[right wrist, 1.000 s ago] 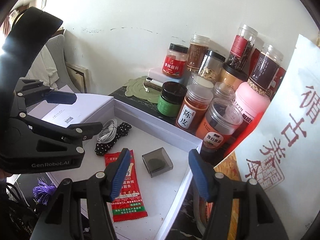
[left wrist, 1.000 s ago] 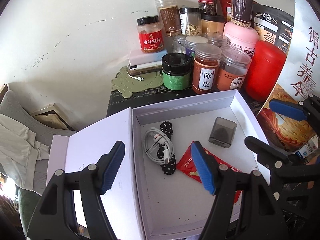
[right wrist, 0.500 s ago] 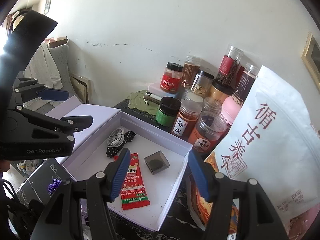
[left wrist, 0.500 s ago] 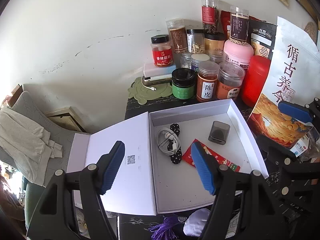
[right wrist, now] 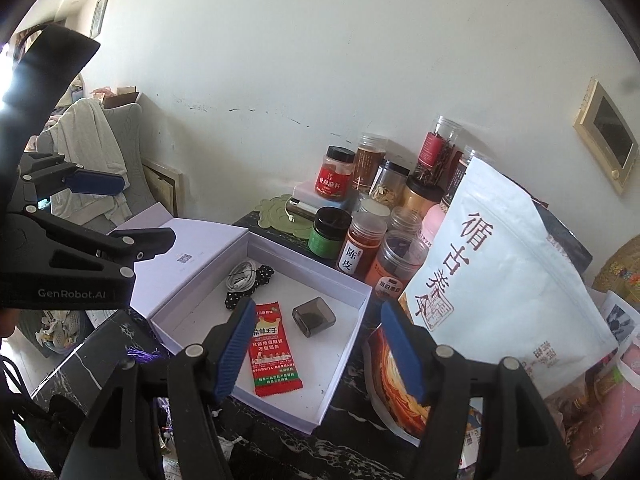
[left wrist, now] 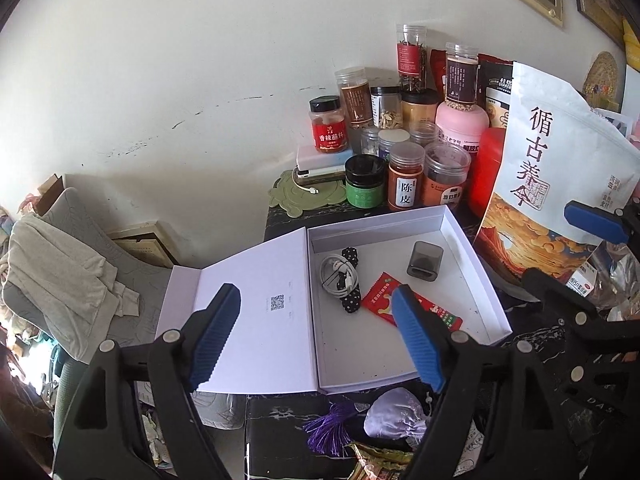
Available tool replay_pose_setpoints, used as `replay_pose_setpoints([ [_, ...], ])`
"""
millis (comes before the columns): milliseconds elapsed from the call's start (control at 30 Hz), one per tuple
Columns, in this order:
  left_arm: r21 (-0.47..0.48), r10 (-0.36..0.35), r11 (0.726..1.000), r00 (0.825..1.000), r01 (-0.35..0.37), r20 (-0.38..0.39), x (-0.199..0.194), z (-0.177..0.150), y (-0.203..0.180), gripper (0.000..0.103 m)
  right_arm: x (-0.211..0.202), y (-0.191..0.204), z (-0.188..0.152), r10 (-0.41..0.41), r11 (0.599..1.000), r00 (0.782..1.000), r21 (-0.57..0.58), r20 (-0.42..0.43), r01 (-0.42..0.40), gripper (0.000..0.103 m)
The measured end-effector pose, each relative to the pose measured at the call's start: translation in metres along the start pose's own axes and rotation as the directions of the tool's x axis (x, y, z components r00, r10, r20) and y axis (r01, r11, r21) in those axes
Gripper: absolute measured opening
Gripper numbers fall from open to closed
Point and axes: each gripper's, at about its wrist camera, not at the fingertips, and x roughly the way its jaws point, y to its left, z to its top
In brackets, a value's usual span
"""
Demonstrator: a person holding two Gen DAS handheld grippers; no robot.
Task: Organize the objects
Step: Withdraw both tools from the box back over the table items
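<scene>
Left gripper (left wrist: pixel 316 336): empty, jaws just widened, pulled back from box (left wrist: pixel 476 276)
Right gripper (right wrist: pixel 320 350): empty, apart, just widened
Box contents: seemingly unmoved

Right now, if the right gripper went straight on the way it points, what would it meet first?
Probably the white box: the open right gripper aims down at its right part, near the grey case and red packet. Depth is unclear.

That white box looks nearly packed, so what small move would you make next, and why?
Probably reach the left tool down for the purple pouch: both tools hang open and empty, and the pouch lies on the table just outside the box.
</scene>
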Motion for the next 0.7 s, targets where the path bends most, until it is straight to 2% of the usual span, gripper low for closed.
replay_pose_setpoints([
  [233,0.002,-0.001,1.0,1.0,0.001,0.023,-0.028,-0.013,-0.003,0.079,-0.025,0.005,-0.008,-0.003,1.0,1.0,0.002,0.017,0.003,0.066],
  [700,-0.022,-0.007,1.0,0.999,0.008,0.038,-0.069,-0.06,-0.01,0.079,-0.06,0.02,-0.044,0.016,1.0,1.0,0.014,0.008,-0.016,0.066],
])
